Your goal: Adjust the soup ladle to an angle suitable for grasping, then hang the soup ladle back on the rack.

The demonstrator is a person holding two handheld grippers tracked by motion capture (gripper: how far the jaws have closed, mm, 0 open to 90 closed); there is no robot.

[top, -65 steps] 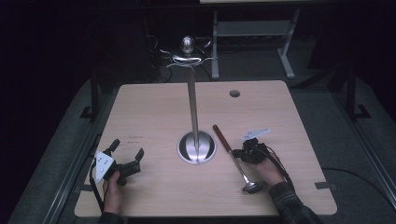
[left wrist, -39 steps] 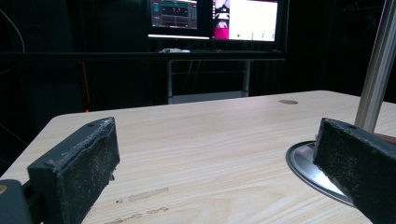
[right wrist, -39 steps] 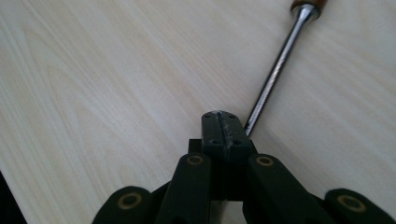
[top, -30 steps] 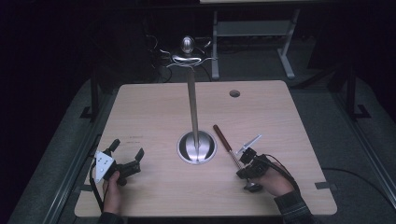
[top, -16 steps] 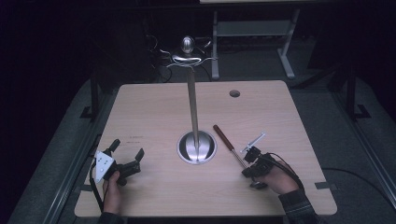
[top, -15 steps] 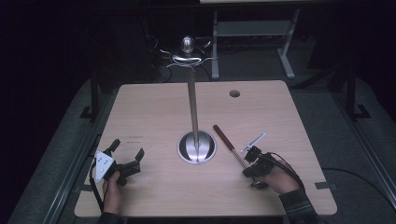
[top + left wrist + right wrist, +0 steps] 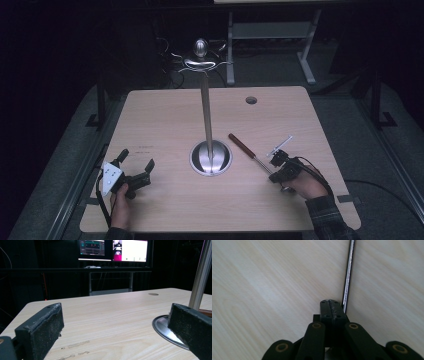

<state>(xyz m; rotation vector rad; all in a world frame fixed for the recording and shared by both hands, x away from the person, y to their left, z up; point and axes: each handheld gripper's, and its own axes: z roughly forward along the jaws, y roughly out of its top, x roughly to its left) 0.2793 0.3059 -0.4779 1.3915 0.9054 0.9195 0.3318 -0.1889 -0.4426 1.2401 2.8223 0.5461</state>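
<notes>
A long utensil with a red-brown handle [image 7: 241, 144] and a thin metal shaft [image 7: 261, 164] lies on the table, right of the stand. My right gripper [image 7: 276, 172] points down at the table right beside that shaft. In the right gripper view its jaws [image 7: 331, 305] are pressed together with nothing between them, and the shaft [image 7: 348, 275] runs past their right side. The hand hides the utensil's far end. My left gripper [image 7: 136, 174] rests at the table's near left, open and empty; its pads [image 7: 41, 332] stand wide apart.
A tall metal stand with a round base [image 7: 210, 158], a pole [image 7: 206, 110] and hooks on top [image 7: 202, 62] occupies the table's middle. There is a cable hole [image 7: 251, 100] at the far right. In the left gripper view the base [image 7: 165, 326] lies close ahead.
My right hand has slid a little to the right along the utensil's shaft, its jaws staying shut. The left gripper has not moved.
</notes>
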